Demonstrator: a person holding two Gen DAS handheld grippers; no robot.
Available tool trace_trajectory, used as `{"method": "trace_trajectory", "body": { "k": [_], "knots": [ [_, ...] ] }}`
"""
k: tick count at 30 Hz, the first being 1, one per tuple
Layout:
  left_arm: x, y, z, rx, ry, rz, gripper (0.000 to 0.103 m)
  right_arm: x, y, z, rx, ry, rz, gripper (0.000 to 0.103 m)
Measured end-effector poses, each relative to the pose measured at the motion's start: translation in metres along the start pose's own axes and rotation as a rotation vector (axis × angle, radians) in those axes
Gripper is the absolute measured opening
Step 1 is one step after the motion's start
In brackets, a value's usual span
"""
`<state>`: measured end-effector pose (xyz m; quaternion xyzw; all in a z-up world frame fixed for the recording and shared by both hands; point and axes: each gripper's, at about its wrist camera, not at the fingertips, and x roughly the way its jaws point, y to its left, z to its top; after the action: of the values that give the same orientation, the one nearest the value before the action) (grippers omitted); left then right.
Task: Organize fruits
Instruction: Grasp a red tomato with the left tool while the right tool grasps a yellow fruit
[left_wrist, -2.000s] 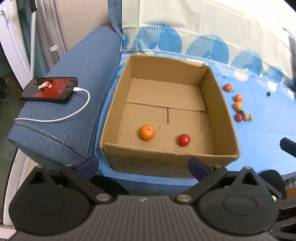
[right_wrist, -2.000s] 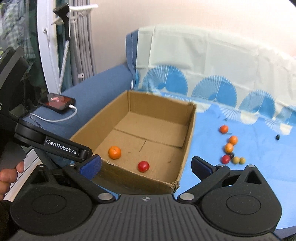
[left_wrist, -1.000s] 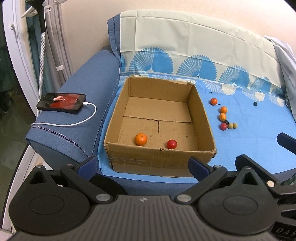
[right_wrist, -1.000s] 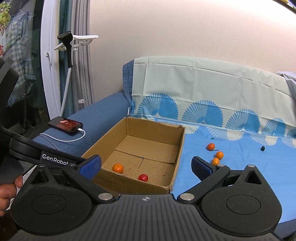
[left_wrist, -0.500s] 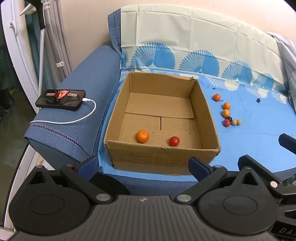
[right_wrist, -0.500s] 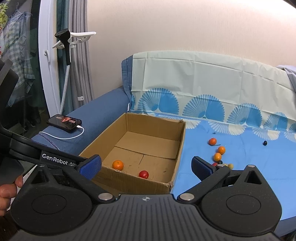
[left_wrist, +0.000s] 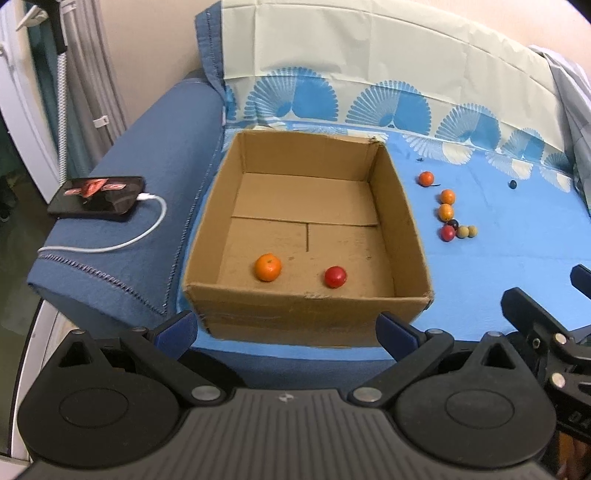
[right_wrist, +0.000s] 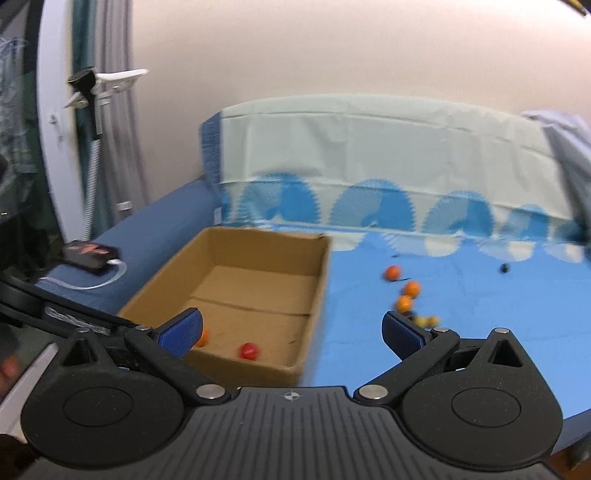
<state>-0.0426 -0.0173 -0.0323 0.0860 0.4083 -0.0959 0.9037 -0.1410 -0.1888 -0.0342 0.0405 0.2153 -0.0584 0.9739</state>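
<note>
An open cardboard box (left_wrist: 402, 218) sits on the blue sheet and holds an orange (left_wrist: 268, 267) and a red fruit (left_wrist: 335, 276). Several loose fruits lie to its right: oranges (left_wrist: 426, 178) (left_wrist: 447, 196), a red one (left_wrist: 447, 233) and small tan ones (left_wrist: 467, 231). My left gripper (left_wrist: 288, 332) is open and empty, in front of the box's near wall. My right gripper (right_wrist: 291, 330) is open and empty, held back from the box (right_wrist: 317, 280); the loose fruits (right_wrist: 404, 303) show past its right finger. This view is blurred.
A phone (left_wrist: 96, 198) on a white charging cable (left_wrist: 122, 243) lies on the blue sofa arm at the left. A small dark object (left_wrist: 512, 184) lies at the far right on the sheet. The right gripper's body (left_wrist: 543, 339) shows at the lower right.
Both grippers pulled back and up from the box, then eased closer and lower again. The right view has swung right and blurred. Fruits have not moved.
</note>
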Motion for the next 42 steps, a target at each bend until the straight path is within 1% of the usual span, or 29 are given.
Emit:
{"method": "trace_trajectory", "body": {
  "k": [3,6,11,13,16,18,19,22,23,26,29,31,34,36,37,38,40,42],
  "knots": [
    [0.007,-0.015,0.013,0.020,0.007,-0.015,0.103,0.008,-0.024,-0.005,0.010,-0.006,-0.062,0.102],
    [0.015,-0.038,0.027,0.051,0.013,-0.034,0.103,0.018,-0.054,-0.010,0.047,0.003,-0.119,0.102],
    [0.043,-0.092,0.054,0.121,0.049,-0.078,0.103,0.038,-0.112,-0.022,0.067,-0.001,-0.259,0.102],
    [0.061,-0.119,0.068,0.151,0.079,-0.110,0.103,0.050,-0.138,-0.027,0.079,0.012,-0.303,0.102],
    [0.095,-0.163,0.091,0.207,0.126,-0.159,0.103,0.075,-0.179,-0.032,0.121,0.048,-0.348,0.102],
    [0.124,-0.196,0.103,0.255,0.155,-0.167,0.103,0.094,-0.206,-0.036,0.138,0.064,-0.386,0.102],
    [0.141,-0.212,0.107,0.277,0.169,-0.170,0.103,0.103,-0.215,-0.037,0.142,0.075,-0.392,0.102],
    [0.193,-0.253,0.117,0.334,0.231,-0.187,0.103,0.141,-0.245,-0.041,0.154,0.107,-0.381,0.102],
    [0.212,-0.265,0.120,0.352,0.253,-0.196,0.103,0.155,-0.254,-0.042,0.149,0.125,-0.363,0.102],
    [0.260,-0.288,0.124,0.388,0.295,-0.187,0.103,0.203,-0.272,-0.046,0.099,0.172,-0.306,0.102],
    [0.305,-0.299,0.129,0.391,0.327,-0.157,0.103,0.250,-0.283,-0.053,0.035,0.230,-0.232,0.102],
    [0.329,-0.302,0.131,0.394,0.358,-0.140,0.103,0.281,-0.287,-0.062,0.008,0.301,-0.186,0.102],
    [0.355,-0.302,0.134,0.419,0.381,-0.119,0.103,0.313,-0.288,-0.071,-0.013,0.348,-0.150,0.102],
    [0.367,-0.302,0.136,0.436,0.390,-0.118,0.103,0.325,-0.284,-0.077,-0.041,0.355,-0.113,0.102],
    [0.373,-0.301,0.137,0.436,0.403,-0.139,0.103,0.333,-0.280,-0.079,-0.065,0.350,-0.101,0.102],
    [0.377,-0.301,0.139,0.430,0.420,-0.164,0.103,0.338,-0.278,-0.080,-0.084,0.341,-0.095,0.102],
    [0.385,-0.300,0.141,0.424,0.452,-0.189,0.103,0.347,-0.273,-0.080,-0.105,0.306,-0.081,0.102],
    [0.395,-0.302,0.139,0.431,0.476,-0.197,0.103,0.357,-0.271,-0.078,-0.117,0.291,-0.066,0.102]
  ]
}}
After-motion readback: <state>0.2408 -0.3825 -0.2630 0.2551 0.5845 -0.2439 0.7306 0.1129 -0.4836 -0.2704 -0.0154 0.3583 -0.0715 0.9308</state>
